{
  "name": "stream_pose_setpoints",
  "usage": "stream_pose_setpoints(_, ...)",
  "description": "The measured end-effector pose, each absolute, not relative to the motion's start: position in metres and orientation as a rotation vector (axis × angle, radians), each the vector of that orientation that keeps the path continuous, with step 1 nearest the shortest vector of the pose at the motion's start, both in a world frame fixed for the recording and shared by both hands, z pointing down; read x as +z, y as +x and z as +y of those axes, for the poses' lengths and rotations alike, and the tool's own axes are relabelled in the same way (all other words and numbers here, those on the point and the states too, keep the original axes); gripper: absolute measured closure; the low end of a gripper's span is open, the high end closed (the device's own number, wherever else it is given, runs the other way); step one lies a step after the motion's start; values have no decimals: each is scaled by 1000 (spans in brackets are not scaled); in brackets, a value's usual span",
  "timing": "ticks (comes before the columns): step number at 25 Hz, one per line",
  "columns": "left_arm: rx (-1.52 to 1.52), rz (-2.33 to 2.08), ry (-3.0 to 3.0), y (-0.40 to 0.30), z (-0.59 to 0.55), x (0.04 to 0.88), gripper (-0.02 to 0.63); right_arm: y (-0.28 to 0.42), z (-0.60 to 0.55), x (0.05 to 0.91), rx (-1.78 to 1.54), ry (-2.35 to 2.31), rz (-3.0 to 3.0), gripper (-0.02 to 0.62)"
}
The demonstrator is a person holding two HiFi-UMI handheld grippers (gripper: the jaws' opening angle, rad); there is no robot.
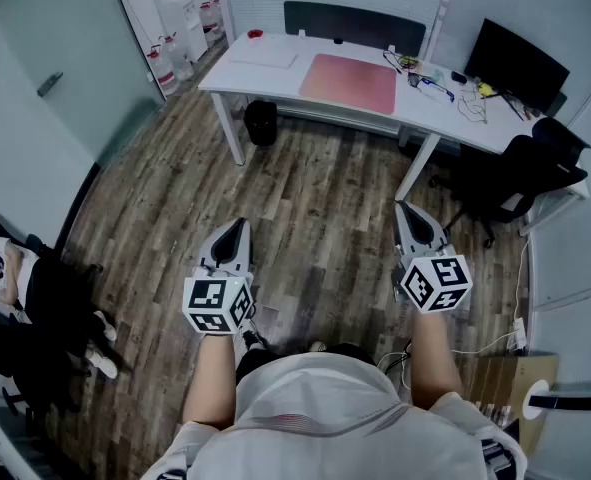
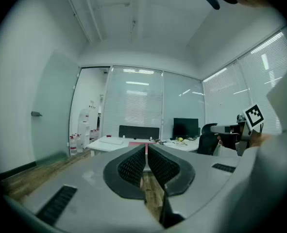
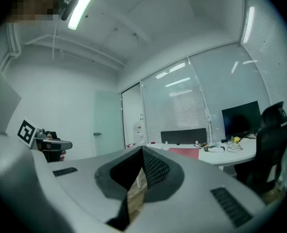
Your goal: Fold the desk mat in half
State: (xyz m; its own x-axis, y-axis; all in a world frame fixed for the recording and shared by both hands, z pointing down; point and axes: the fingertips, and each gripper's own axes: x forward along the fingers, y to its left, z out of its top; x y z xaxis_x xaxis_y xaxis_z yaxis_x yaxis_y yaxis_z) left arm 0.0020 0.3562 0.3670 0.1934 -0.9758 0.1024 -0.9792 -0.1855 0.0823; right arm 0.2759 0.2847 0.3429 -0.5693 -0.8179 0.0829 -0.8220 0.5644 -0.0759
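Note:
A pink desk mat [image 1: 349, 82] lies flat on a white desk [image 1: 275, 78] across the room, well away from both grippers. It also shows as a thin pink strip in the left gripper view [image 2: 136, 143] and the right gripper view [image 3: 184, 152]. My left gripper [image 1: 237, 228] is held low over the wood floor, jaws shut with nothing between them. My right gripper [image 1: 408, 211] is level with it to the right, also shut and empty. Both point toward the desk.
A monitor [image 1: 516, 63], cables and small items sit at the desk's right end. A black office chair [image 1: 520, 173] stands to the right, a black bin [image 1: 260, 122] under the desk. A seated person [image 1: 20, 288] is at the left wall. Bottles [image 1: 170, 58] stand at far left.

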Motion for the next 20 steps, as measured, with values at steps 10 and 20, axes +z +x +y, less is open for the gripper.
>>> stream_pose_setpoints(10,45,-1908,2335,4,346,366,580,275,274,349,164,1433,-2742,545)
stream_pose_setpoints(20,55,-1897,2319,6,340,370,580,278,266,348,167,1430,-2755,545)
